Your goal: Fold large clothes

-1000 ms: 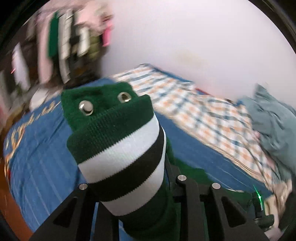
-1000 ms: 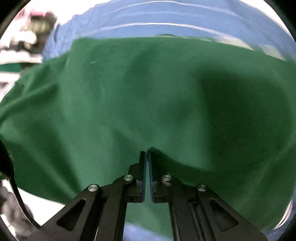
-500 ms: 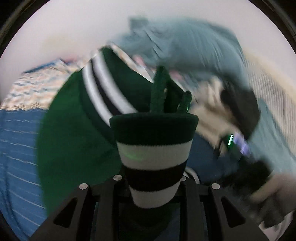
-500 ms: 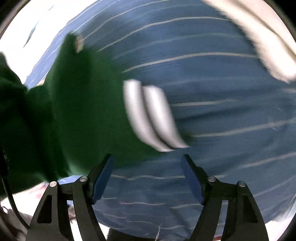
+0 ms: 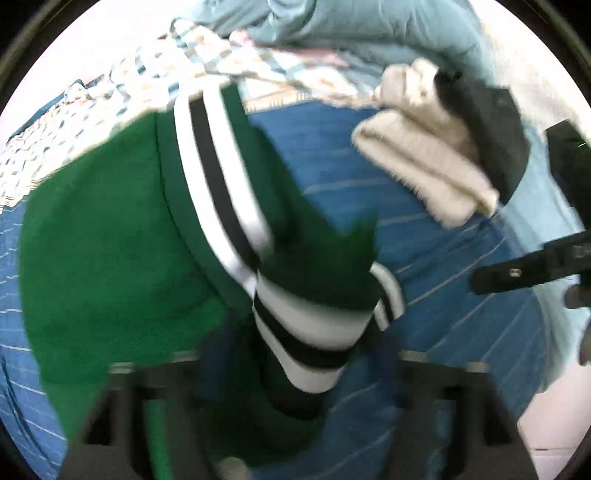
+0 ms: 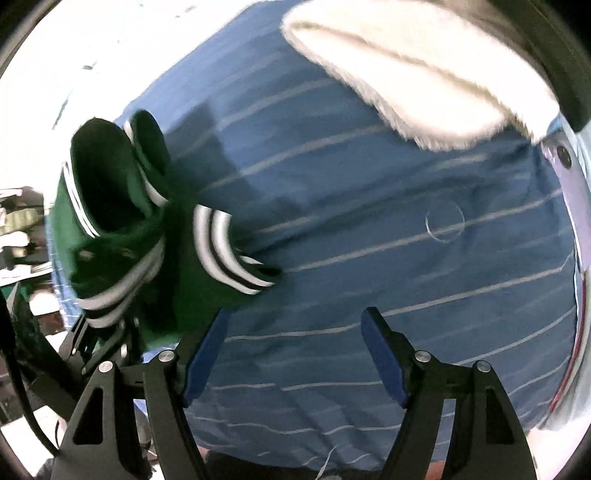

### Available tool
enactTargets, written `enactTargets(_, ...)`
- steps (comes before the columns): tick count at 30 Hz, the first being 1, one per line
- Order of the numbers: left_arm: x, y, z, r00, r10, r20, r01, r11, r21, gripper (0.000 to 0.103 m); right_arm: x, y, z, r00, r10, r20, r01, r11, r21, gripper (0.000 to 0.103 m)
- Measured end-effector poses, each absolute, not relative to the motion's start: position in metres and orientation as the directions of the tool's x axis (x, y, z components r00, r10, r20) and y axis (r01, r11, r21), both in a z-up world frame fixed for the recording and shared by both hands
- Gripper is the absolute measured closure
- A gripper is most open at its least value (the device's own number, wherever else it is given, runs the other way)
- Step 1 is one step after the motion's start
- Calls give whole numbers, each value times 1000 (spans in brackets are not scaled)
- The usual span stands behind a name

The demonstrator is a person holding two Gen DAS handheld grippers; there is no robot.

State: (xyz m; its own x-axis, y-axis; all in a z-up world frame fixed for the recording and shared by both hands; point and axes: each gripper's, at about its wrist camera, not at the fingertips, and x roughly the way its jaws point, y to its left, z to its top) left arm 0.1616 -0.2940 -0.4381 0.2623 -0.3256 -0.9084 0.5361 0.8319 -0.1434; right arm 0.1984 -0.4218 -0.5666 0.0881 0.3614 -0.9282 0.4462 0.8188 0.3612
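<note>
The right gripper [image 6: 295, 354], a second ago pinched on the green jacket [image 5: 110, 236], now stands wide open and empty above the blue sheet [image 6: 369, 229]; the left gripper [image 5: 299, 373] still carries a striped cuff [image 5: 314, 332], though blur hides whether it is clamped. The jacket lies bunched on the bed, so I judge one fold released and the sleeve fold under way

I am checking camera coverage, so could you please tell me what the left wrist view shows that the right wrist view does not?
Only the left wrist view shows the checked quilt and grey-blue bedding. Only the right wrist view shows the right gripper with its blue-padded fingers apart and empty. Both show the green jacket with striped cuffs, the blue striped bedsheet and the folded cream fleece garment.
</note>
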Motion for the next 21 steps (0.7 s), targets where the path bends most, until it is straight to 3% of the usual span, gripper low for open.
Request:
enactTargets(5,166,-245,-404,296,-324,-899,415,891,-184,12,230,-421,-532,142,388,-910,390,823,412,27)
enactTargets(11,150,-109,-421,379,129,-916,33,988,153,12,278,-393,-506,176,476,-862,256,823,507,27)
enactTargets(14,142,-35,-484,242,360,-901,-143,932,334,12,308,-414,-504,169,506,-846,192,825,531,27)
enactTargets(16,138,-4,-520,149,407,-901,-205,904,374,12,333,-391,-503,171,525,-833,143,824,549,27)
enactTargets(18,138,10,-549,102,432,-896,-222,888,402,12,359,-363,-503,165,539,-826,77,828,556,34)
enactTargets(20,144,16,-573,66,401,-914,-220,899,378,11,381,-339,-512,143,457,-878,38,884,466,70)
enactTargets(21,147,18,-585,62,382,-922,-234,904,359,8,394,-329,-524,124,394,-911,51,914,402,74)
